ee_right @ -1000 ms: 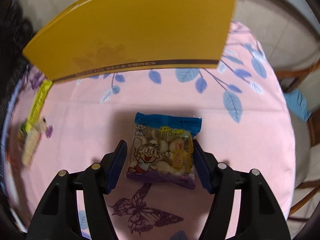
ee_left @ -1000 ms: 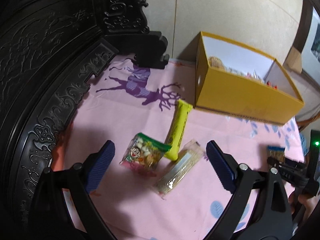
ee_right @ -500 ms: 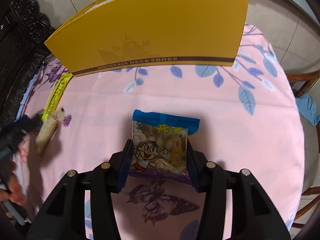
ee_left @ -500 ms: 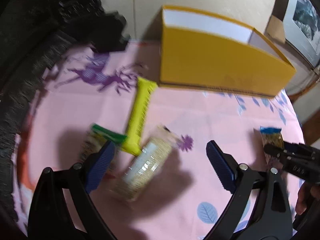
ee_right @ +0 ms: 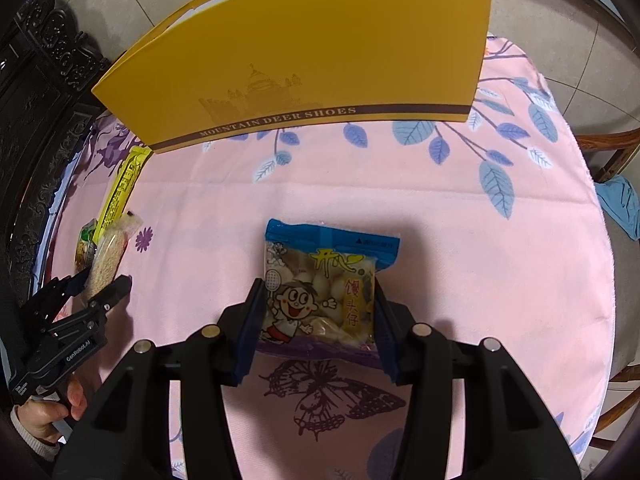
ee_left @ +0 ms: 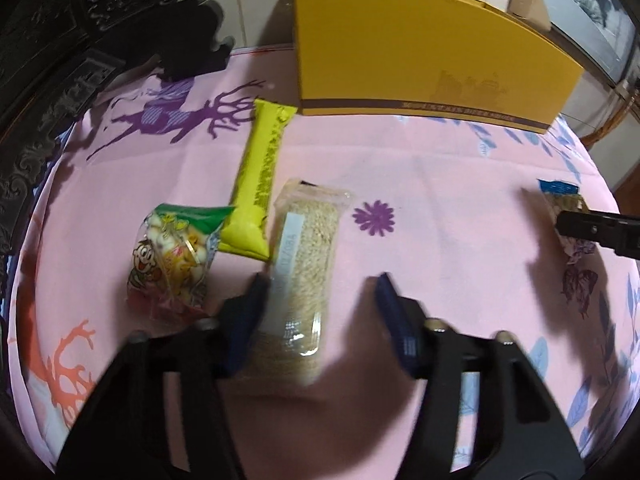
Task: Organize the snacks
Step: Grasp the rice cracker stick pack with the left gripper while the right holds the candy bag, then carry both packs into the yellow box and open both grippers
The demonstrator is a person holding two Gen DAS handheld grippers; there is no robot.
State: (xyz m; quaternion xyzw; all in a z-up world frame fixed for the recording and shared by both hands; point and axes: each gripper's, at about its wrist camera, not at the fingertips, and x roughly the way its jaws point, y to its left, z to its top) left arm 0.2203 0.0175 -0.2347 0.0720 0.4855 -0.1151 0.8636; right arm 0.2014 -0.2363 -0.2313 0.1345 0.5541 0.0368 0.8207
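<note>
A pink cloth (ee_right: 420,208) printed with blue leaves, purple deer and butterflies is covering the round table we are working over, with dark carved furniture (ee_left: 48,40) standing at its far left edge. We are taking the yellow shoebox (ee_right: 320,52) at the back of the table as our landmark.

In front of the box's middle, well apart from it, our right gripper (ee_right: 318,312) is clamping the blue-topped bag of round biscuits (ee_right: 324,280); its pads are pressing on both side edges of the bag, which is lying flat on the cloth.

Off the box's left corner, a yellow stick pack (ee_left: 262,178) is lying with its far end just beside the box. Nearer to us than that pack, a clear packet of beige grain bar (ee_left: 306,264) is lying lengthwise, and a green-topped biscuit bag (ee_left: 174,256) is sitting just to its left. Our left gripper (ee_left: 320,296) is straddling the near end of the grain bar. Its jaws have just been closing; the left pad is touching the packet's edge, while the right pad is standing apart from it, so the bar is between the jaws but not gripped.
</note>
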